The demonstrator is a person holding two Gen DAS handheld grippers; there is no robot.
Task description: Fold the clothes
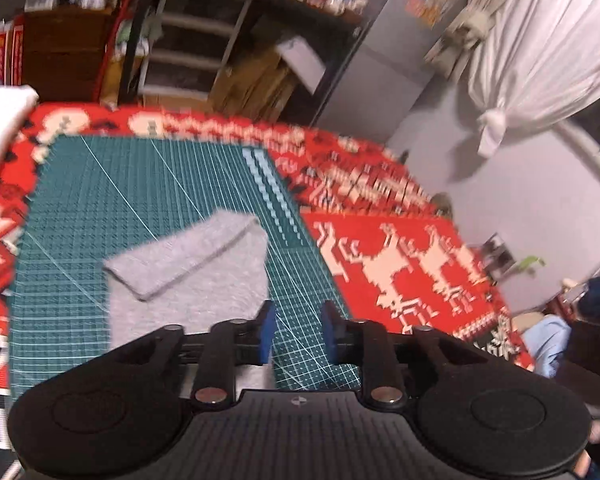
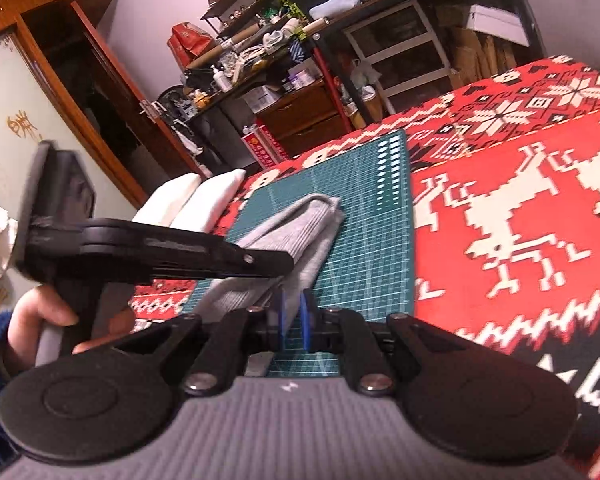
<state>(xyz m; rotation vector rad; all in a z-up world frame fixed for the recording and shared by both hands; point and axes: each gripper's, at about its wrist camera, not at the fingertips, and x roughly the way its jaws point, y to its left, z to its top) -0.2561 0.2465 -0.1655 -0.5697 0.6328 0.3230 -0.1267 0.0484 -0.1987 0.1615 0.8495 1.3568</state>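
A grey garment [image 1: 188, 276] lies folded on the green cutting mat [image 1: 120, 200], with one flap turned over its far part. My left gripper [image 1: 298, 330] hovers above the garment's near right edge, its blue pads apart with only mat between them. In the right wrist view the same grey garment [image 2: 300, 232] lies on the mat [image 2: 372, 216]. My right gripper [image 2: 294, 316] sits at the garment's near end with a narrow gap between its blue pads and nothing in it. The left gripper's body [image 2: 160, 252] crosses that view above the garment.
A red patterned cloth [image 1: 400, 264] covers the table around the mat. Folded white fabric [image 2: 204, 196] lies at the mat's far left. Shelves, boxes and a wardrobe stand behind the table; a white curtain [image 1: 540, 52] hangs at the right.
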